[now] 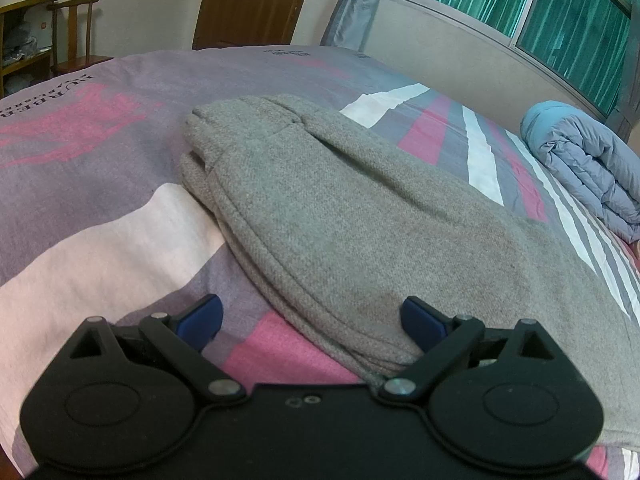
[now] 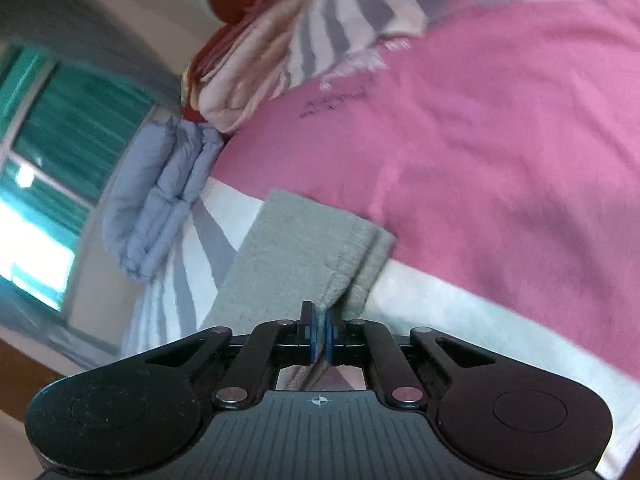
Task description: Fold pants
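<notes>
The left gripper (image 1: 312, 320) hangs low over the bed (image 1: 100, 240), its blue fingers (image 1: 422, 322) spread wide and holding nothing. The right one sits over the near edge of the pants (image 1: 320, 208); I can't be sure it touches the cloth. The left one hovers over bare sheet.

The pants are grey and lie in layers on the bed, stretching from the gripper away to the far left, where the thick rounded end shows several stacked folds. Their seamed edge curves along the left side.

The right gripper (image 2: 320, 334) is clamped tight on a grey hem of the pants (image 2: 296, 248), the cloth pinched between its blue pads (image 2: 330, 336) and lifted off the sheet. That view is tilted and blurred, so the rest of the cloth is hard to read.

To the right, well apart from the pants, a blue quilt (image 1: 588, 160) lies rolled near the wall. Beyond the bed stand a wooden chair (image 1: 76, 36) at far left, a brown door (image 1: 248, 4), and a window (image 1: 560, 4) with green curtains at far right.
</notes>
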Available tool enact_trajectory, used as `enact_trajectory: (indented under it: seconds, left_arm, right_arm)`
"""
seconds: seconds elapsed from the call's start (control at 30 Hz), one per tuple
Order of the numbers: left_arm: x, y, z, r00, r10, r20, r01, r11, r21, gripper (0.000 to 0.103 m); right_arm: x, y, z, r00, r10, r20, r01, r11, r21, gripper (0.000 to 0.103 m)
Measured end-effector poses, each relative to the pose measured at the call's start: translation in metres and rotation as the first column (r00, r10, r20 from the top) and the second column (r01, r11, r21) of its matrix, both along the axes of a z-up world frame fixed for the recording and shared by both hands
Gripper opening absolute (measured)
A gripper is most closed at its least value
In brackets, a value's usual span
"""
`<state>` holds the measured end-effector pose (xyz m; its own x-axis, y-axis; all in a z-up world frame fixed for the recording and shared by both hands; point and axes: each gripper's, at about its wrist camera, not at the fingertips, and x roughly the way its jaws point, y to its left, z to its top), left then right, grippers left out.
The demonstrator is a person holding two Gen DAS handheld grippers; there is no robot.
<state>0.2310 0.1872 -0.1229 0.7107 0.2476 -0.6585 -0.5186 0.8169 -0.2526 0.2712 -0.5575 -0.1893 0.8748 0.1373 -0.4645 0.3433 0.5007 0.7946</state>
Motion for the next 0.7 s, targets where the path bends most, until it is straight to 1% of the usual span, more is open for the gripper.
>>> enact_trajectory:
  seconds: [0.1,0.13,0.17,0.2,0.23,0.27,0.33,0.4,0.43,0.5,0.53,0.57,0.6,0.63,0.67,0.7]
  left_arm:
    - [0.0,0.0,0.0,1.0,0.0,0.0,0.0,1.0,0.0,0.091]
    - [0.0,0.0,0.0,1.0,0.001,0.001,-0.001,1.0,0.0,0.091]
    - [0.0,0.0,0.0,1.0,0.001,0.002,-0.001,1.0,0.0,0.091]
    - [0.0,0.0,0.0,1.0,0.001,0.001,-0.001,1.0,0.001,0.091]
    - [0.0,0.0,0.0,1.0,0.001,0.001,-0.001,1.0,0.003,0.091]
    - [0.0,0.0,0.0,1.0,0.001,0.001,-0.001,1.0,0.004,0.091]
    - [0.0,0.0,0.0,1.0,0.001,0.0,-0.001,1.0,0.004,0.091]
    - [0.0,0.0,0.0,1.0,0.0,0.001,0.0,1.0,0.003,0.091]
    - [0.0,0.0,0.0,1.0,0.001,0.0,-0.001,1.0,0.003,0.091]
    - [0.001,0.0,0.0,1.0,0.004,-0.002,-0.004,1.0,0.002,0.091]
    - [0.001,0.0,0.001,1.0,0.006,-0.003,-0.006,1.0,0.001,0.091]
    - [0.001,0.0,0.001,1.0,0.008,-0.005,-0.008,1.0,0.0,0.091]
    - [0.002,0.0,0.001,1.0,0.009,-0.007,-0.009,1.0,-0.001,0.091]
    - [0.002,0.0,0.002,1.0,0.009,-0.008,-0.009,1.0,-0.001,0.091]
    - [0.002,0.0,0.002,1.0,0.008,-0.008,-0.008,1.0,0.0,0.091]
    - [0.002,0.0,0.002,1.0,0.006,-0.008,-0.006,1.0,0.0,0.091]
  right_arm:
    - [0.002,-0.005,0.001,1.0,0.015,0.004,-0.015,0.999,0.031,0.007]
    - [-0.001,-0.007,0.004,1.0,0.018,0.017,-0.018,0.999,0.029,0.013]
    - [-0.008,-0.01,0.008,0.999,0.008,0.032,-0.009,1.0,0.015,0.026]
    - [-0.017,-0.012,0.011,0.999,-0.016,0.045,0.015,1.0,0.004,0.036]
    - [-0.024,-0.015,0.011,0.998,-0.036,0.055,0.036,0.999,0.007,0.051]
    - [-0.03,-0.017,0.009,0.997,-0.048,0.066,0.046,0.999,0.023,0.056]
    - [-0.03,-0.021,0.001,0.997,-0.046,0.067,0.042,0.997,0.064,0.056]
    - [-0.023,-0.024,-0.006,0.997,-0.051,0.056,0.046,0.995,0.091,0.056]
    - [-0.019,-0.027,-0.006,0.997,-0.049,0.056,0.043,0.995,0.088,0.056]
    - [-0.003,-0.027,-0.004,0.999,-0.018,0.041,0.016,0.999,0.041,0.055]
    - [0.005,-0.025,-0.002,1.0,0.002,0.025,-0.003,1.0,0.009,0.049]
    - [0.014,-0.023,0.002,0.999,0.031,0.007,-0.031,0.999,-0.036,0.018]
    - [0.025,-0.02,0.005,0.998,0.06,-0.028,-0.063,0.993,-0.096,0.01]
    - [0.032,-0.02,0.007,0.996,0.081,-0.046,-0.086,0.989,-0.123,0.01]
    - [0.033,-0.018,0.012,0.996,0.086,-0.034,-0.09,0.984,-0.155,0.01]
    - [0.03,-0.019,0.024,0.995,0.094,0.022,-0.089,0.978,-0.189,0.01]
